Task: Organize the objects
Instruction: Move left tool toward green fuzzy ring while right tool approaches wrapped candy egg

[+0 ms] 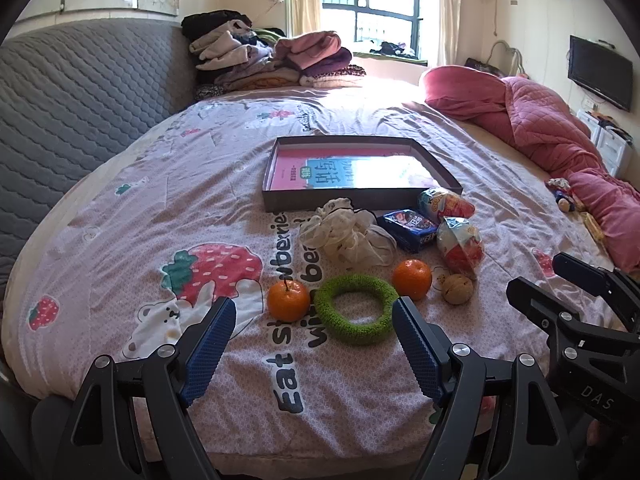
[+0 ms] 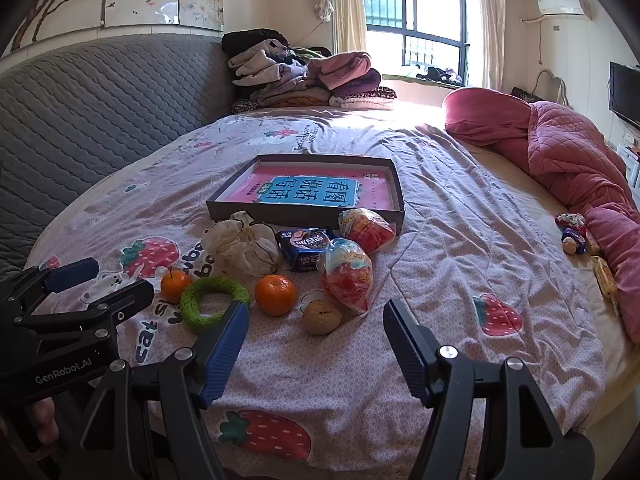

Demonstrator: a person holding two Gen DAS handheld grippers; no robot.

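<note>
A shallow dark box [image 1: 276,200] [image 2: 224,212] with a pink and blue book inside lies on the bed. In front of it lie a white cloth pouch [image 1: 348,236] [image 2: 240,246], a blue snack pack [image 1: 410,226] [image 2: 304,246], two red snack bags [image 1: 460,246] [image 2: 348,276], two oranges [image 1: 289,301] [image 1: 412,279] [image 2: 276,294], a green fuzzy ring [image 1: 354,308] [image 2: 212,304] and a walnut [image 1: 457,289] [image 2: 321,316]. My left gripper [image 1: 314,324] is open above the near side of the ring. My right gripper [image 2: 316,328] is open, just before the walnut.
The bed has a strawberry-print cover [image 1: 160,208]. A pink quilt [image 1: 552,120] [image 2: 568,152] lies bunched on the right with small toys [image 2: 572,232] beside it. Folded clothes [image 1: 272,60] are stacked at the far end. A grey padded headboard [image 1: 80,100] runs along the left.
</note>
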